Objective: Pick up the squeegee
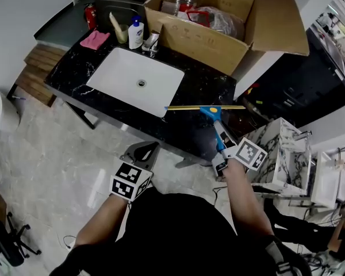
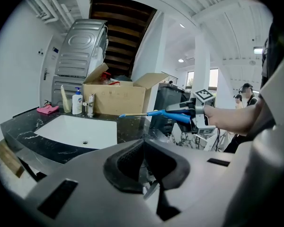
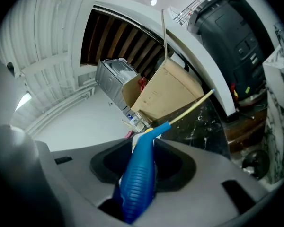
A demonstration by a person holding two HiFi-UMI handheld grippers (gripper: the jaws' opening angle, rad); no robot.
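The squeegee (image 1: 217, 122) has a ribbed blue handle and a thin yellow blade lying crosswise. It hangs in the air over the front right edge of the black counter (image 1: 198, 85). My right gripper (image 1: 221, 148) is shut on the handle's near end. In the right gripper view the handle (image 3: 139, 174) runs up between the jaws of the right gripper (image 3: 142, 148), blade toward the cardboard box. My left gripper (image 1: 142, 152) is low at the left, in front of the counter, its tips together and nothing held. From the left gripper (image 2: 144, 143) I see the squeegee (image 2: 163, 113) held off to the right.
A white sink (image 1: 135, 79) is set in the counter. Behind it stand a soap bottle (image 1: 135, 32), a faucet (image 1: 151, 42) and a pink cloth (image 1: 95, 39). An open cardboard box (image 1: 213, 36) fills the back right. A marble-patterned stand (image 1: 284, 154) is at my right.
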